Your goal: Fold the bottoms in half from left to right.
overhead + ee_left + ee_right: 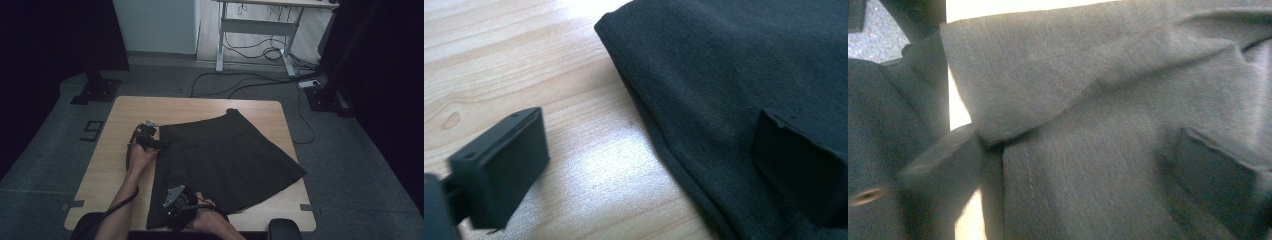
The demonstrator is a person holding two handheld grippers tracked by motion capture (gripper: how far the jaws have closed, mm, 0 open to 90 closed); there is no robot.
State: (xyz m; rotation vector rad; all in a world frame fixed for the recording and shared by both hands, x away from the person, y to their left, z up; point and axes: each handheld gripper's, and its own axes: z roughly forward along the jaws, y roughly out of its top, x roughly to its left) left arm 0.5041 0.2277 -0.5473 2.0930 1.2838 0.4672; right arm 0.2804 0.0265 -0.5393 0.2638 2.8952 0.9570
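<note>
A black skirt (225, 155) lies spread flat on the wooden table (120, 120). My left gripper (150, 140) sits at the skirt's far left corner. In the left gripper view it (654, 135) is open: one jaw rests over bare wood, the other over the cloth, and the skirt's hemmed edge (664, 145) runs between them. My right gripper (176, 204) is at the skirt's near left corner by the table's front edge. In the right gripper view it (1073, 150) stands wide, with a turned-over flap of the skirt (1048, 75) between the jaws.
The table's front edge (260, 227) is close under my right hand. Bare wood shows to the left of the skirt. Beyond the table are a white desk frame (255, 30), floor cables (240, 80) and two black stand bases (95, 90).
</note>
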